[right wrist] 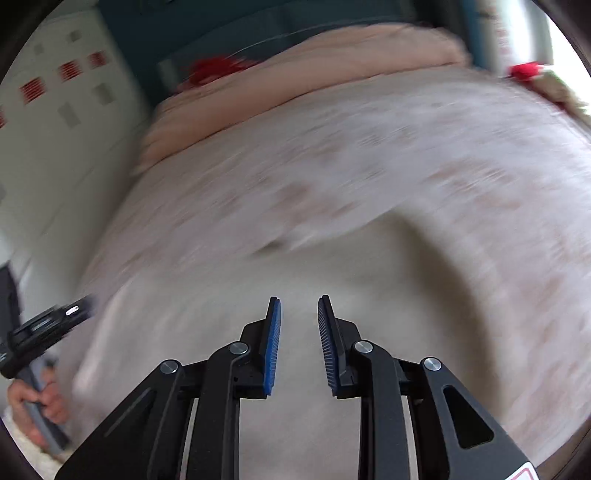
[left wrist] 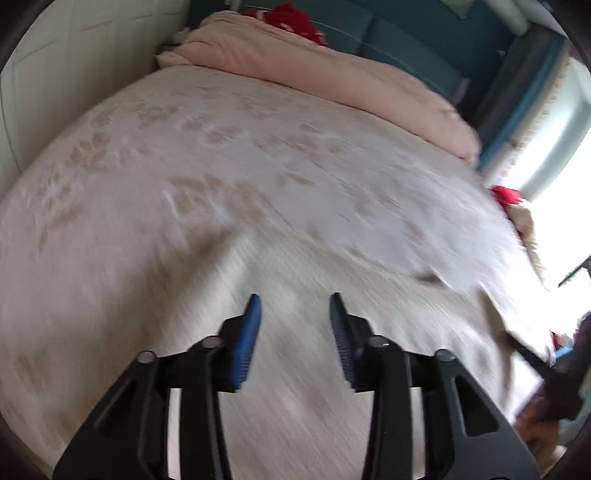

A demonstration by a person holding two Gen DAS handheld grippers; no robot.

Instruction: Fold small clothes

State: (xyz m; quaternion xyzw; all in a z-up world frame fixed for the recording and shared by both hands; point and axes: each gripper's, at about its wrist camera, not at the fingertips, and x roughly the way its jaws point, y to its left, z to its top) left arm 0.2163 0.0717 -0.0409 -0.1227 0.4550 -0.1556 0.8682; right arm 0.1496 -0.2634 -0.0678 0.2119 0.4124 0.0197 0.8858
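A pale cream garment (left wrist: 295,280) lies spread on the bed near me; both views are blurred by motion. It also shows in the right wrist view (right wrist: 314,258), with a raised fold at its far edge. My left gripper (left wrist: 295,301) is open and empty, just above the garment. My right gripper (right wrist: 298,301) is open and empty, also over the garment. The left gripper shows at the left edge of the right wrist view (right wrist: 48,328), held by a hand.
The bed cover (left wrist: 184,147) is pale pink with a leaf pattern. A folded pink duvet (left wrist: 332,77) lies along the far end. Red cloth (left wrist: 295,20) sits behind it, more red cloth (left wrist: 508,194) at the right edge. White cupboards (right wrist: 55,129) stand to the left.
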